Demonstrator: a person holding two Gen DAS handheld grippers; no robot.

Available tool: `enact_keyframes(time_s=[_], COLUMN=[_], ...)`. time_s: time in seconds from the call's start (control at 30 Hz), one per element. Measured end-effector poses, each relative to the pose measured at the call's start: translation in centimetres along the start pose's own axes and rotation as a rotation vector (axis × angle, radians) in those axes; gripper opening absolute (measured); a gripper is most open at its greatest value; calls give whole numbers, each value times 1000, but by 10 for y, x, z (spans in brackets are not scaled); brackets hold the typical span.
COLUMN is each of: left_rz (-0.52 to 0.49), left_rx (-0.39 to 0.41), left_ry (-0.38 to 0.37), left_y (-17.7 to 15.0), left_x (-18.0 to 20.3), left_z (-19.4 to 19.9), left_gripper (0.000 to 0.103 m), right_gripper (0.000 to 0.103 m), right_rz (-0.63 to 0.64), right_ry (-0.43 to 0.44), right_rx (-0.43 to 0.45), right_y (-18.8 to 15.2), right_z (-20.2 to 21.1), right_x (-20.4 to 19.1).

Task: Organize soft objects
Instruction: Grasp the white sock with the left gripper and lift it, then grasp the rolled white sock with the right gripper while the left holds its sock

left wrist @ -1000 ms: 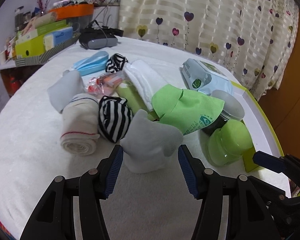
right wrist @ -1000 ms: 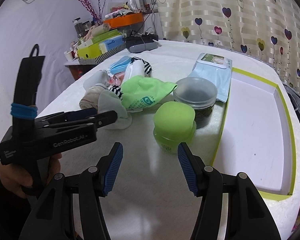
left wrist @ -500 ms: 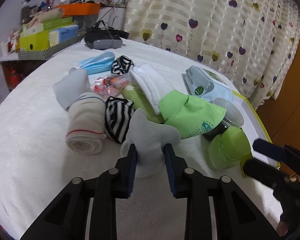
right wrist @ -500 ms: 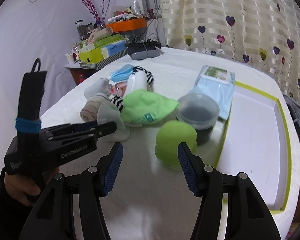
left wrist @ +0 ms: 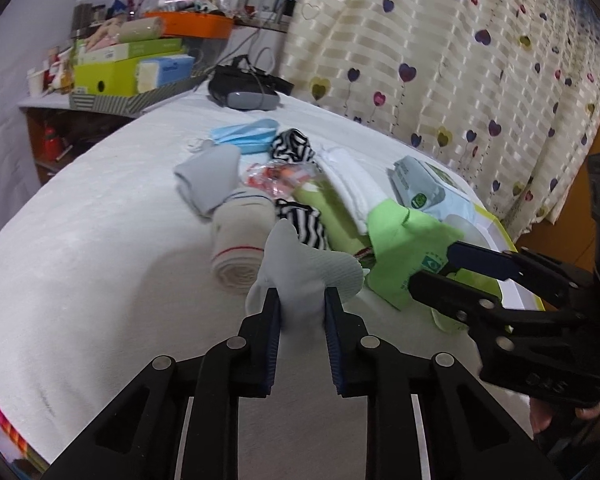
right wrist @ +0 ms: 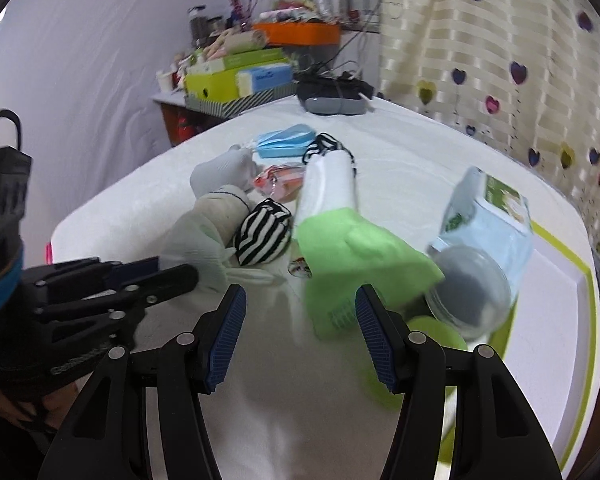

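Observation:
My left gripper [left wrist: 300,300] pinches a light grey sock [left wrist: 304,268] between its blue pads, and its jaws are still closing. In the right wrist view that gripper [right wrist: 180,274] holds the sock [right wrist: 196,248] at the near left of the pile. The pile also has a striped sock ball [right wrist: 262,236], a cream rolled sock [left wrist: 240,236], a second grey sock [left wrist: 208,184], a white towel [left wrist: 352,184] and a green cloth [right wrist: 352,252]. My right gripper [right wrist: 300,296] stands open just short of the green cloth, with nothing held.
A white tray with a green rim [right wrist: 556,320] lies at the right. A lidded dark jar [right wrist: 472,296], a green jar [right wrist: 428,332], a wipes pack [left wrist: 424,192] and a blue face mask [left wrist: 244,136] lie about. Boxes [left wrist: 128,72] crowd the far shelf.
The left jaws came together on the grey sock and pulled it a little away from the pile. The right gripper swung left, from the green jar towards the green cloth.

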State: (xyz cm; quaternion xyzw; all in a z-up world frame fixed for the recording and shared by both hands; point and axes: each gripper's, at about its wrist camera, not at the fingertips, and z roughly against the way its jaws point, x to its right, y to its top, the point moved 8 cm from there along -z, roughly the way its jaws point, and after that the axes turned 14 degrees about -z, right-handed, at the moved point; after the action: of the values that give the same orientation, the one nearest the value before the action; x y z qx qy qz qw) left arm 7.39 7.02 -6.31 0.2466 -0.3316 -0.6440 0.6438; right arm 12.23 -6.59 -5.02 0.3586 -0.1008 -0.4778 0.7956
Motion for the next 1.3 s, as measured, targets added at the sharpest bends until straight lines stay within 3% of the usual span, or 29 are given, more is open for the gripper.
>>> enact_keyframes(time_s=[0.1, 0.43, 0.7, 0.9, 1.1, 1.3], left_rz=[18, 82, 129, 161, 173, 171], left_rx=[18, 50, 51, 44, 34, 31], left_ry=[3, 72, 119, 144, 150, 151], left_y=[-1, -7, -13, -18, -22, -22], left_x=[-9, -51, -82, -100, -106, -104], left_z=[9, 33, 36, 35, 32, 31], left_gripper=[20, 20, 20, 20, 20, 20], right_gripper=[58, 58, 58, 55, 52, 44], right_rz=[12, -39, -61, -28, -7, -6], right_ry=[-7, 133, 158, 139, 38, 50], right_rx=[-9, -48, -90, -124, -132, -110], right_y=[5, 20, 28, 23, 24, 23], right_z=[-8, -42, -69, -86, -102, -92], right_x=[-5, -48, -73, -90, -85, -84])
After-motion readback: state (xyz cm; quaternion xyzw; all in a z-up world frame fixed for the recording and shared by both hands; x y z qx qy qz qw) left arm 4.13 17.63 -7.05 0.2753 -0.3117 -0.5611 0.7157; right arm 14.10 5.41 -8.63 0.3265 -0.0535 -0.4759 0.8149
